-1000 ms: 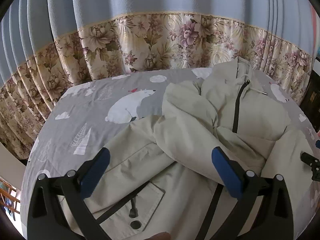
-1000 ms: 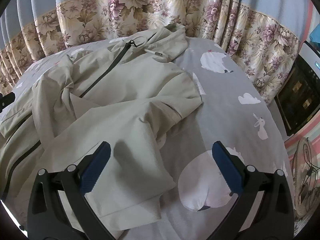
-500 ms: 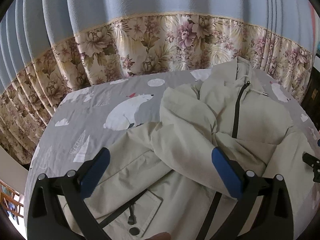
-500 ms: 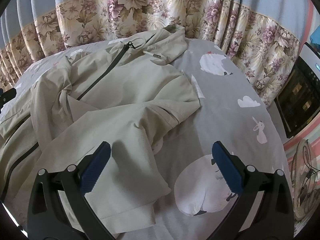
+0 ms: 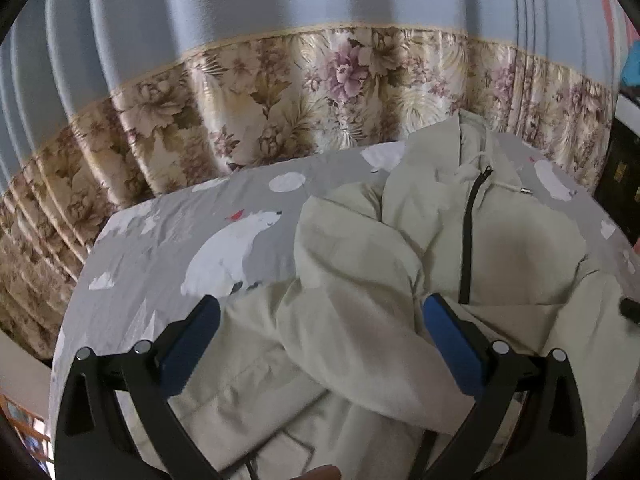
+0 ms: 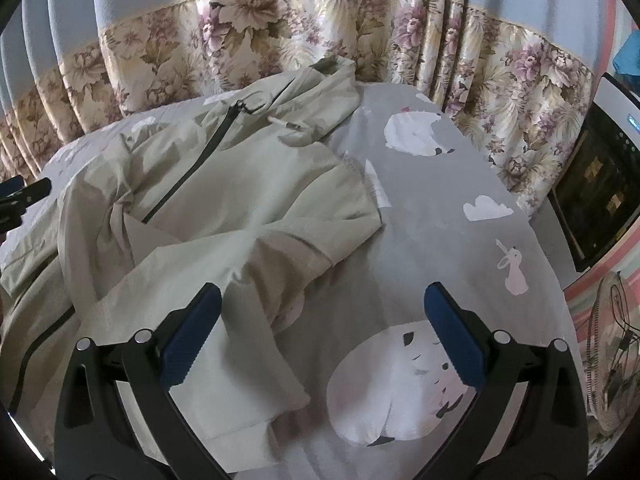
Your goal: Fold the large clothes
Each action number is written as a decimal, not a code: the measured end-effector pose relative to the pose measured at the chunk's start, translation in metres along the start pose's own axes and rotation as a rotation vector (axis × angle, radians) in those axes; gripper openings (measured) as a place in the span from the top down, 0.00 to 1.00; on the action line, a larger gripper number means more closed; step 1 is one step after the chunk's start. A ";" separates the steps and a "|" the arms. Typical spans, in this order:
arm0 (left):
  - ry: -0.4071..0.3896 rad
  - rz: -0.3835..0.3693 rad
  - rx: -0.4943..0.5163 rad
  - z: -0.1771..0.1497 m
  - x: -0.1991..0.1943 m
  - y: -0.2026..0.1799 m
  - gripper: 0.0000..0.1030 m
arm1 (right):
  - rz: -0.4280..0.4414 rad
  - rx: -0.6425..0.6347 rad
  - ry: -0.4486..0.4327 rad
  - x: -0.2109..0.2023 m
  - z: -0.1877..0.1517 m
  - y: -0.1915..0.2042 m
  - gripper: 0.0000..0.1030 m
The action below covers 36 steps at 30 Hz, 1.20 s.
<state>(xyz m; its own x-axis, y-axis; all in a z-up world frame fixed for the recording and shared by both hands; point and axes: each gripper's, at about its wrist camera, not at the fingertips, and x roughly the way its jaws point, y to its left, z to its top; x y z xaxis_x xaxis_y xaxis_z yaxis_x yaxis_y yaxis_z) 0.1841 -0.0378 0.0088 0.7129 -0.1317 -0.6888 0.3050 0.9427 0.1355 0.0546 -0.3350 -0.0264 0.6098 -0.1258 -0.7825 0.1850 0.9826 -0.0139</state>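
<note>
A pale beige zip-up hooded jacket lies on a grey bed sheet printed with white animals, hood toward the curtain, black zipper down the front. Both sleeves are folded across the body. My left gripper is open and empty above the left sleeve. In the right wrist view the jacket fills the left half; my right gripper is open and empty above the right sleeve's cuff end and bare sheet.
A blue and floral curtain hangs close behind the bed. A dark appliance and a fan stand to the bed's right. The left gripper's tip shows at the right wrist view's left edge.
Both grippers have drawn back and tilted up a little, staying open. The jacket has not moved.
</note>
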 end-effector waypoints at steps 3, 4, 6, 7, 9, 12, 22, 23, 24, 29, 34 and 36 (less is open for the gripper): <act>0.003 -0.020 0.022 0.013 0.017 0.001 0.01 | 0.000 0.008 -0.007 -0.002 0.003 -0.005 0.03; 0.012 -0.026 0.028 0.019 0.027 0.001 0.01 | -0.001 0.010 -0.010 -0.003 0.003 -0.007 0.03; 0.018 -0.020 0.042 0.026 0.039 0.000 0.01 | 0.006 0.011 -0.009 -0.005 0.004 -0.008 0.03; 0.025 -0.014 0.052 0.028 0.046 -0.002 0.01 | 0.006 0.005 -0.014 -0.007 0.005 -0.009 0.03; 0.046 -0.002 0.076 0.034 0.061 -0.007 0.01 | 0.002 -0.002 -0.018 -0.007 0.005 -0.011 0.03; 0.084 -0.009 0.082 0.040 0.083 -0.009 0.01 | 0.010 0.011 -0.008 -0.004 0.005 -0.017 0.03; 0.206 -0.100 0.022 0.044 0.136 -0.005 0.01 | -0.008 0.008 0.021 0.001 0.009 -0.028 0.03; 0.205 -0.126 0.006 0.044 0.139 -0.004 0.06 | -0.009 0.010 0.030 0.002 0.008 -0.029 0.03; 0.209 -0.150 -0.003 0.044 0.142 -0.004 0.15 | -0.012 0.008 0.038 0.003 0.007 -0.029 0.03; 0.199 -0.226 0.036 0.038 0.142 -0.019 0.71 | -0.011 0.010 0.061 0.009 0.006 -0.026 0.03; 0.089 -0.113 0.021 0.050 0.106 0.023 0.92 | -0.006 -0.028 0.080 0.022 0.019 -0.015 0.03; 0.070 -0.110 -0.035 0.054 0.094 0.051 0.92 | 0.026 -0.028 0.091 0.031 0.030 -0.012 0.03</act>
<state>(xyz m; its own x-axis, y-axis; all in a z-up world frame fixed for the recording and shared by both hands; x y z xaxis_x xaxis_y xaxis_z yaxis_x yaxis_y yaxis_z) 0.3010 -0.0191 -0.0103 0.6303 -0.2142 -0.7462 0.3561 0.9339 0.0327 0.0943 -0.3549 -0.0315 0.5414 -0.0888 -0.8361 0.1481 0.9889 -0.0091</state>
